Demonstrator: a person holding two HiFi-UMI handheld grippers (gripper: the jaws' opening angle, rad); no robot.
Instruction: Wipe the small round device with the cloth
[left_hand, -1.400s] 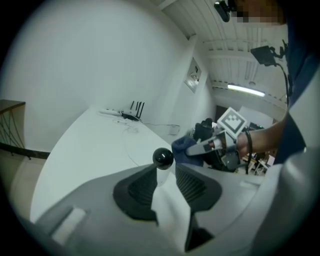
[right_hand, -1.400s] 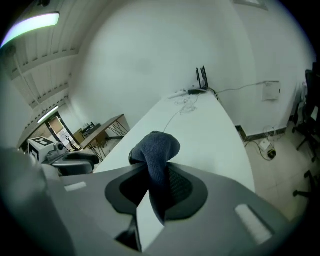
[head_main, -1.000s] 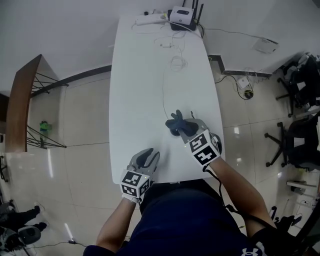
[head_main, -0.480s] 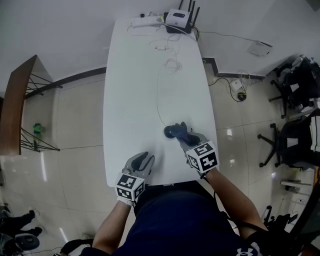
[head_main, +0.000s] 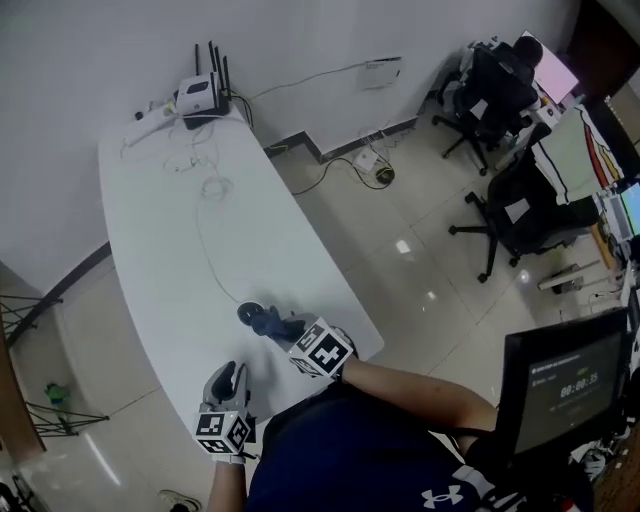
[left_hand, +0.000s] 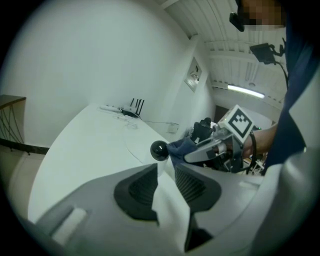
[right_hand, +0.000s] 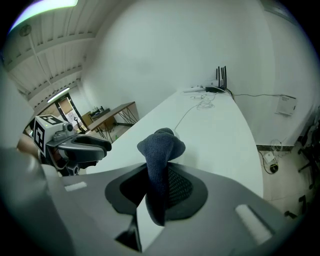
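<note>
While the right gripper is clamped on the cloth, I log its state first: jaws drawn narrow onto the dark blue knit, which stands up between the pads and folds over at the top; nothing else sits in the grip.

Head view: the cloth's free end lies against the small round device, a dark disc on the white table, close to the edge nearest the wearer; whether the fabric presses on it I cannot tell from above. Left gripper view: the device shows as a glossy black rounded shape, with the cloth touching its right side; the right gripper is just behind the cloth, its marker cube uppermost.

Left gripper: jaws a narrow gap apart, nothing between them, only bare table top seen through the gap; it points toward the device and is apart from it; I place it near the same table edge, to the left of the right gripper.

Outward: a thin white cable runs from the device along the table to the far end; there a router with upright antennas, a white power strip beside it, and loose loops of cord. Off the table: glossy tiled floor; black office chairs to the right; a dark monitor at lower right with a pale readout too small to read; a wooden desk on thin dark legs shows in the right gripper view.
</note>
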